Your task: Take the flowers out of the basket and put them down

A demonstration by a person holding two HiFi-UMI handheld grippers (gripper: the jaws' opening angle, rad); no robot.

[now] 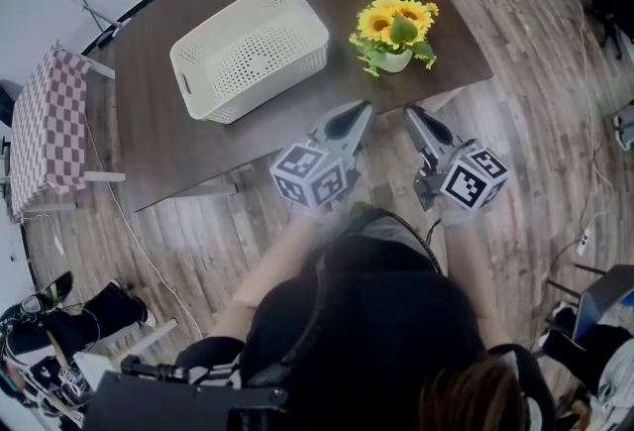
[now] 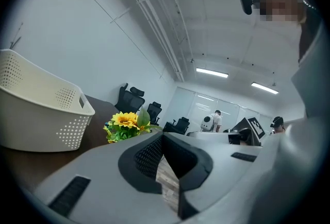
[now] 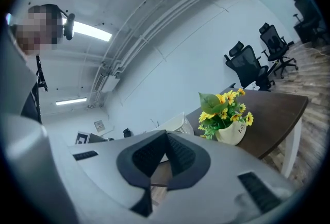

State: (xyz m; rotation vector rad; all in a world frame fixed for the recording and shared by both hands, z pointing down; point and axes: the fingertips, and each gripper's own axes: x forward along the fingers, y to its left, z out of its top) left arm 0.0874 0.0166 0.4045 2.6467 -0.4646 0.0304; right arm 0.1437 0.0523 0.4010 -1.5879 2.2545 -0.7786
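Left gripper (image 1: 363,109), right gripper (image 1: 412,113), jaws closed, one flower pot (image 1: 396,29), one basket (image 1: 223,18)

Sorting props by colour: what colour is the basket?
The basket is cream-white with perforated walls; best in the head view.

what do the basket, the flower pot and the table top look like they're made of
Basket: likely moulded plastic, matte cream, with regular rows of small holes in its walls.
Pot: probably glazed ceramic, smooth off-white; plastic is also possible.
Table: dark brown top with visible wood grain and a low sheen, maybe laminate or veneer; solid wood can't be ruled out.
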